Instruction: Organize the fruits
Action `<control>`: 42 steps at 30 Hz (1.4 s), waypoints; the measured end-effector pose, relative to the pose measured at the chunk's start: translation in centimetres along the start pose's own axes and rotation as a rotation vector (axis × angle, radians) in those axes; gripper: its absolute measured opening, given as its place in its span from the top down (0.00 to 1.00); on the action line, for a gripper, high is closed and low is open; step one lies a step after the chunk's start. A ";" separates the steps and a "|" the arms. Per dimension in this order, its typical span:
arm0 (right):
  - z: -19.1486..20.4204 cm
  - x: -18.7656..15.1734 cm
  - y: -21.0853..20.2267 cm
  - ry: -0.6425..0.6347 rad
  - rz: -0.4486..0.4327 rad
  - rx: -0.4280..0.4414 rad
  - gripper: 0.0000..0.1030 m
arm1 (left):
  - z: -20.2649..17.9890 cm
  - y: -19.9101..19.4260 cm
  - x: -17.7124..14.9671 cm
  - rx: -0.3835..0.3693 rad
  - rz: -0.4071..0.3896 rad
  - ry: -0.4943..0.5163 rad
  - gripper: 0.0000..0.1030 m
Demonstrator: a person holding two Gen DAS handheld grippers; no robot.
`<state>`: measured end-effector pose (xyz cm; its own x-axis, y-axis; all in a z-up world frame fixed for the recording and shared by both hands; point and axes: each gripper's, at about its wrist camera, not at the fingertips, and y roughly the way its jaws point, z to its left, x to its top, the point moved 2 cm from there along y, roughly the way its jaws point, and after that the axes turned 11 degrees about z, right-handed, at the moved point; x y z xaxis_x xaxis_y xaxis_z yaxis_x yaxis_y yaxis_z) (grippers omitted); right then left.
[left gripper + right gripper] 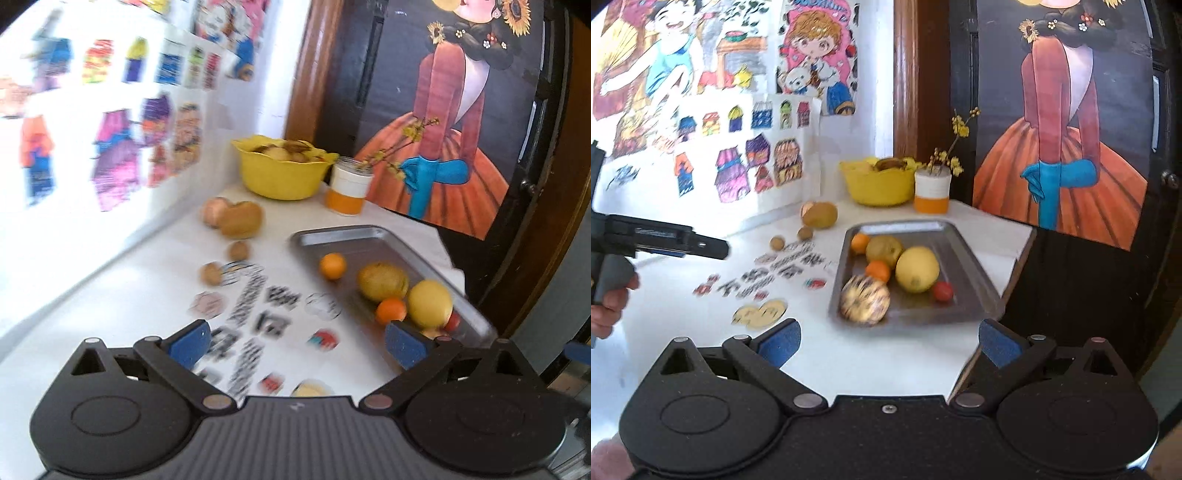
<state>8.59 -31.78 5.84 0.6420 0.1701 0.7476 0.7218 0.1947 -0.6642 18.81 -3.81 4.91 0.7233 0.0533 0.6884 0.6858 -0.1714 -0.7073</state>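
Observation:
A metal tray (964, 251) on the white table holds a lemon (917, 269), a yellowish pear-like fruit (883, 251), two oranges (860, 242), a speckled round fruit (864, 300) and a small red fruit (942, 291). Left of the tray lie a brown fruit (820, 215), a peach-like fruit (807, 210) and two walnuts (805, 233). My right gripper (888, 345) hovers open and empty before the tray's near edge. My left gripper (299, 345) is open and empty too, over the stickered tabletop left of the tray (354, 236), with the lemon (429, 303) just beyond its right finger.
A yellow bowl (879, 184) of food and a white-and-orange jar (931, 194) with a flower twig stand at the back. Drawings cover the left wall and a dark poster (1060, 129) the right. The table ends just right of the tray. A hand (609, 302) grips the left tool.

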 end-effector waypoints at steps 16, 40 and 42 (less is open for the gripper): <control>8.8 6.6 -17.4 -0.171 0.015 -0.050 0.01 | 6.7 -15.5 -9.8 0.034 0.009 -0.032 0.01; 12.5 36.5 -5.9 -0.418 -0.078 0.329 0.01 | 7.1 -18.5 14.4 0.165 -0.127 -0.045 0.00; 11.9 36.1 -2.8 -0.422 -0.086 0.328 0.01 | 7.4 -16.5 14.4 0.174 -0.149 -0.052 0.00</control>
<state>26.72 -14.69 34.73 0.3759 0.5006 0.7798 0.6054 0.5045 -0.6157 18.53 7.08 25.27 0.6135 0.1167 0.7810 0.7853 0.0138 -0.6189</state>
